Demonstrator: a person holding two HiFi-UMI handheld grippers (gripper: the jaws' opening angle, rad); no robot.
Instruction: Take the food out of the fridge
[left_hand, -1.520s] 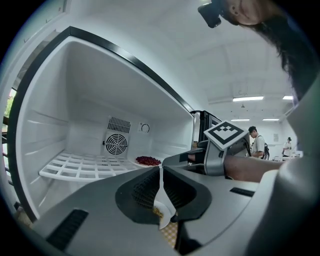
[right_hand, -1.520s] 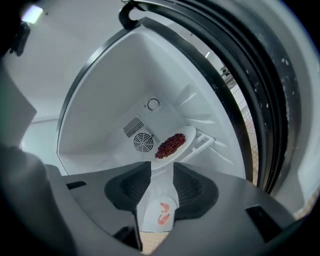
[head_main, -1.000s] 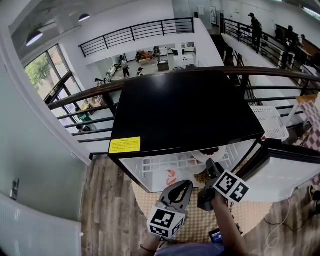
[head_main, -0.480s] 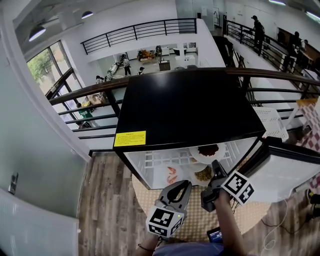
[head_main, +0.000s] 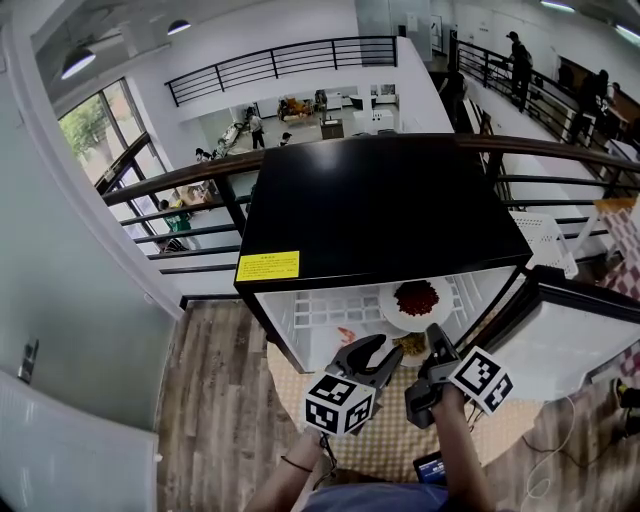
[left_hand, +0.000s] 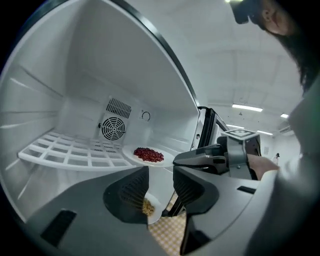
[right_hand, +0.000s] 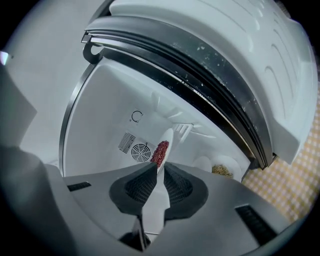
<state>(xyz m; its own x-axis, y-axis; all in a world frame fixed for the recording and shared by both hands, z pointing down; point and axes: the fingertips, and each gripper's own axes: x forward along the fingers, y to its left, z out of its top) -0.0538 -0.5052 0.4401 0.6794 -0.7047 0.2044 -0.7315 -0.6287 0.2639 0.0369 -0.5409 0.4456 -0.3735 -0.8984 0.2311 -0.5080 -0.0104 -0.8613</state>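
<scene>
Between the jaws of the right gripper (right_hand: 159, 167) stands the near rim of a white plate (right_hand: 168, 136). The jaws have just been closing and are now clenched on it. A heap of red food (right_hand: 160, 152) lies on that plate, which rests on the right part of the white slatted shelf (left_hand: 70, 152) inside the fridge (head_main: 380, 210).

Just to the left, the left gripper (left_hand: 160, 172) hangs at the fridge mouth. Its jaws have just been opening and now stand apart, grasping nothing. Through the gap shows a second plate (left_hand: 156, 214) with yellowish food, one level lower on the fridge floor, under the shelf. In the head view something orange (head_main: 346, 334) lies further left on that floor, partly hidden behind the left gripper (head_main: 385, 350).

A round fan grille (left_hand: 113, 128) sits in the back wall. The fridge has a black top with a yellow label (head_main: 268, 266) at its front left corner, and its door (head_main: 570, 345) stands open to the right. A checked mat (right_hand: 292, 175) covers the wooden floor below, and a dark railing (head_main: 190, 180) runs behind.
</scene>
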